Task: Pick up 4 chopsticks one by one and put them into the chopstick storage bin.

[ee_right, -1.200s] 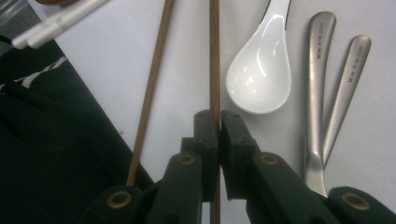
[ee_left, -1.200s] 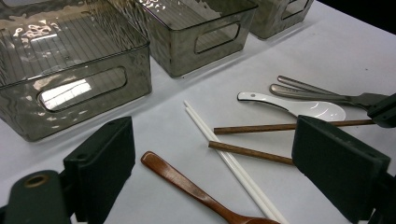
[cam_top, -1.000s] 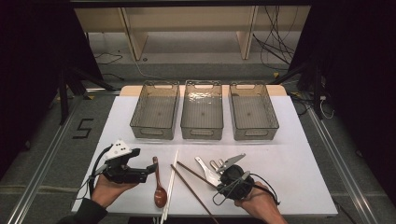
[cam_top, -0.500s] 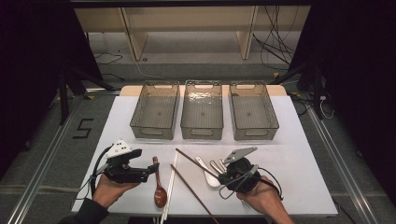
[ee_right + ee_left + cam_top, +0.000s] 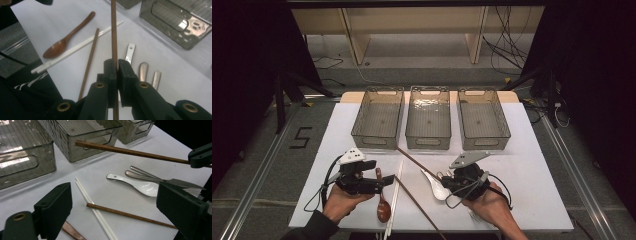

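**Brown chopstick pinched and lifted; its mate lies on the table**

While the right gripper (image 5: 117, 65) presses its two black jaws together on a dark brown wooden chopstick (image 5: 114, 32), the stick juts out past the pads and hangs clear of the white table (image 5: 532, 165), its far tip reaching toward the left of three clear plastic bins (image 5: 378, 119). A grip near one end like this leaves most of the length free, probably so the tip can be steered over a bin rim.

On the other side, the left gripper (image 5: 117, 205) has its jaws spread wide with nothing between them, low over the cutlery, seemingly ready for the next piece. Just ahead of it lie the second brown chopstick (image 5: 130, 215) and a pair of white chopsticks (image 5: 95, 211), crossing each other. Beyond them rest a white ceramic soup spoon (image 5: 140, 186) and metal utensils (image 5: 150, 176) side by side; a wooden spoon (image 5: 67, 37) lies near the table's front edge.

Three bins in a row suggest sorting by kind, and all look empty. For writing, a black "5" (image 5: 301, 137) is marked on the floor left of the table; no brand is legible.
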The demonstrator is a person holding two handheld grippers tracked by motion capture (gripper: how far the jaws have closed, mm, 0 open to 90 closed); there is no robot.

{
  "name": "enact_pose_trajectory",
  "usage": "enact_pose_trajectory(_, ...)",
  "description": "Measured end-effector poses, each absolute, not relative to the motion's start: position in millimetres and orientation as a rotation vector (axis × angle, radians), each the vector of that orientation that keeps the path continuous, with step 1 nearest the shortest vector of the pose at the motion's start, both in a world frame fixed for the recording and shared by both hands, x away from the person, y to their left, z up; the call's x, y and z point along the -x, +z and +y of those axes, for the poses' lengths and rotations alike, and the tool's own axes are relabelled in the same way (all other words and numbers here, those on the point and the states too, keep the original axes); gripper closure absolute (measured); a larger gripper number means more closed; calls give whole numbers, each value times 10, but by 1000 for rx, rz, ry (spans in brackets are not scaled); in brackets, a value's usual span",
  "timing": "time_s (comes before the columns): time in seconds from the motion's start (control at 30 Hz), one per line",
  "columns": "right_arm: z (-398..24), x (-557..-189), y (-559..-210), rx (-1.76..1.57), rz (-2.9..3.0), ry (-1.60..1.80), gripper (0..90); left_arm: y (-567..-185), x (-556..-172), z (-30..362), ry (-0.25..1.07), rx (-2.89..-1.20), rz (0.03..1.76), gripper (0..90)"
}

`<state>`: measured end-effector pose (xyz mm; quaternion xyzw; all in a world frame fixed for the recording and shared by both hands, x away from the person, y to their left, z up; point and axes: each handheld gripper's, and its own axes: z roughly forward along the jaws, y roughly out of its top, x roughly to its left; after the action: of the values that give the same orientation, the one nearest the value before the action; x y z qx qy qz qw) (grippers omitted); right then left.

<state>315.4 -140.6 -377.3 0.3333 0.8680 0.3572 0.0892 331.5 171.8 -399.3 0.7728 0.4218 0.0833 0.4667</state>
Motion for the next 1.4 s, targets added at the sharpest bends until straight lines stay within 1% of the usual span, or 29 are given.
enact_pose_trajectory(0.17, -1354, -3159, -3737, -964, 2561, 1088, 864, -3957, -3366, 1627, 159, -1869, 1047, 128)
enact_pose_trajectory(0.23, -1336, -3154, -3724, -952, 2552, 1103, 864, -3957, -3396, 1588, 111, -1846, 1052, 129)
enact_pose_trajectory(0.33, -1311, -3141, -3704, -931, 2538, 1124, 865, -3955, -3418, 1522, 79, -1838, 1056, 132)
enact_pose_trajectory(0.53, -1263, -3110, -3693, -893, 2520, 1156, 864, -3991, -3496, 1501, -26, -1761, 1109, 147)
enact_pose_trajectory(0.63, -1240, -3099, -3700, -881, 2520, 1167, 864, -3987, -3515, 1483, -43, -1748, 1113, 150)
enact_pose_trajectory(0.73, -1211, -3084, -3711, -864, 2514, 1189, 865, -3999, -3540, 1467, -103, -1707, 1127, 153)
enact_pose_trajectory(0.83, -1190, -3072, -3716, -849, 2511, 1199, 865, -4009, -3561, 1443, -193, -1640, 1153, 156)
enact_pose_trajectory(0.93, -1166, -3058, -3718, -835, 2506, 1217, 864, -3997, -3561, 1410, -190, -1631, 1148, 174)
enact_pose_trajectory(1.07, -1148, -3039, -3725, -816, 2492, 1239, 864, -4014, -3577, 1422, -202, -1598, 1177, 223)
enact_pose_trajectory(1.1, -1140, -3033, -3730, -807, 2497, 1240, 864, -4018, -3582, 1432, -205, -1591, 1183, 266)
enact_pose_trajectory(1.13, -1140, -3033, -3730, -807, 2497, 1240, 864, -4025, -3586, 1440, -210, -1569, 1191, 266)
enact_pose_trajectory(1.2, -1129, -3030, -3748, -805, 2495, 1244, 864, -4023, -3592, 1455, -223, -1553, 1197, 324)
enact_pose_trajectory(1.23, -1129, -3030, -3748, -805, 2495, 1244, 864, -4019, -3591, 1456, -219, -1554, 1194, 324)
enact_pose_trajectory(1.3, -1122, -3030, -3761, -803, 2494, 1246, 864, -4013, -3588, 1456, -216, -1542, 1196, 380)
enact_pose_trajectory(1.33, -1119, -3027, -3773, -805, 2494, 1242, 864, -4015, -3590, 1459, -219, -1535, 1197, 437)
enact_pose_trajectory(1.37, -1119, -3027, -3773, -805, 2494, 1242, 864, -4018, -3592, 1462, -222, -1533, 1199, 437)
enact_pose_trajectory(1.4, -1120, -3029, -3779, -804, 2494, 1244, 864, -4023, -3594, 1465, -229, -1529, 1200, 463)
